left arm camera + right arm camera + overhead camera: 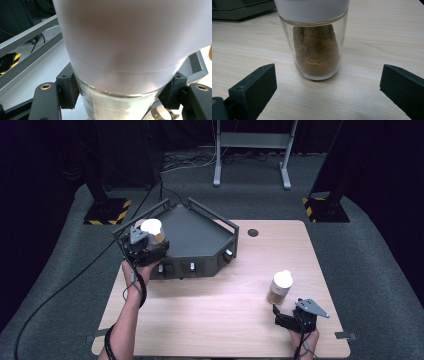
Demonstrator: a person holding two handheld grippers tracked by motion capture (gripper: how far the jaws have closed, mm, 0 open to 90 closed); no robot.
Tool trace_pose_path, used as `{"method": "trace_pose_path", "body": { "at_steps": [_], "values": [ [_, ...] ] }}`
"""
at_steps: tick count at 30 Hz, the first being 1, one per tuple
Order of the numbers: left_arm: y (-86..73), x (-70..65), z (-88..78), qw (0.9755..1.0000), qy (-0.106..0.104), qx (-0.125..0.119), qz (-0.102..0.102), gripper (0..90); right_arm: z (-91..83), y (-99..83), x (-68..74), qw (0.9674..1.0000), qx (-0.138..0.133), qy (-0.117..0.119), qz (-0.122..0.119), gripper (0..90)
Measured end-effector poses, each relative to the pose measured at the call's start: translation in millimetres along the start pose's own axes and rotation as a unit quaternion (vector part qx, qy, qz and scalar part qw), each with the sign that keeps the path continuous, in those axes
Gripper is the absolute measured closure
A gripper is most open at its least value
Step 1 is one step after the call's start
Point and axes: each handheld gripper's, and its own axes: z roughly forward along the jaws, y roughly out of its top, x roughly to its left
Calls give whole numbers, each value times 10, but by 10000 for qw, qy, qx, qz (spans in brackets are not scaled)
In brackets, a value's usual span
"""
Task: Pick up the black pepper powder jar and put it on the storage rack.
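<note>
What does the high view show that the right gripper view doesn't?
High view alone: the dark grey tray at the table's far left, the left tongs shut on a white-capped jar at the tray's left corner, and the person's forearm.

Right gripper view alone: a close look through the glass of the second jar, with brown powder heaped against its far wall, and the wide gap between the tongs' two black pads.

Shared: the spice jar standing on the wooden table, just ahead of the open right tongs.

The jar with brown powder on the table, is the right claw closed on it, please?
No, the right claw stands open, its jaws wide apart short of the jar.
</note>
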Motion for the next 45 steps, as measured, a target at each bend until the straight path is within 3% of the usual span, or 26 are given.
{"method": "trace_pose_path", "body": {
  "at_steps": [20, 45],
  "values": [
    [79, 45, 203, 9999, 111, 87, -34, 308, -1, -1, -1, 10000, -2, 1, 3, 0],
    [44, 38, 432, 9996, 104, 234, -68, 309, -3, -4, 1, 10000, -10, -4, 3, 0]
  ]
}}
